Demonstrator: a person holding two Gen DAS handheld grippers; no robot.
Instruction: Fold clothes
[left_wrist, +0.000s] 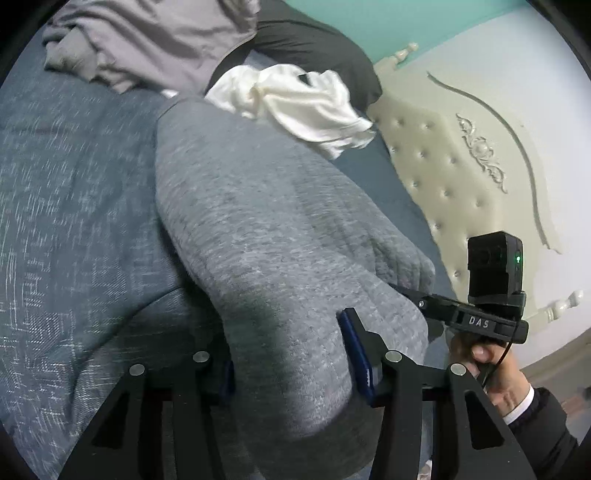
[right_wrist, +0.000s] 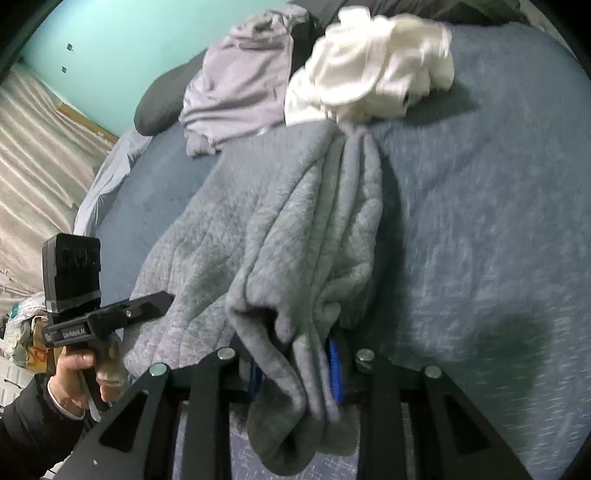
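A grey fleece garment (left_wrist: 258, 221) lies lengthwise on the blue bed cover (left_wrist: 74, 184), with its near end lifted. My left gripper (left_wrist: 291, 365) is shut on one bunched corner of that end, the cloth squeezed between its blue pads. In the right wrist view the same garment (right_wrist: 280, 221) hangs in folds from my right gripper (right_wrist: 295, 373), which is shut on the other corner. Each gripper shows in the other's view, held by a hand in a dark sleeve: the right one (left_wrist: 480, 317) and the left one (right_wrist: 110, 314).
A crumpled white garment (left_wrist: 295, 107) lies just past the grey one's far end, with a lilac-grey garment (left_wrist: 147, 40) and a black pillow (left_wrist: 314, 44) behind it. A cream tufted headboard (left_wrist: 443, 166) borders the bed on the right. A pale curtain (right_wrist: 37, 166) hangs beyond the left bed edge.
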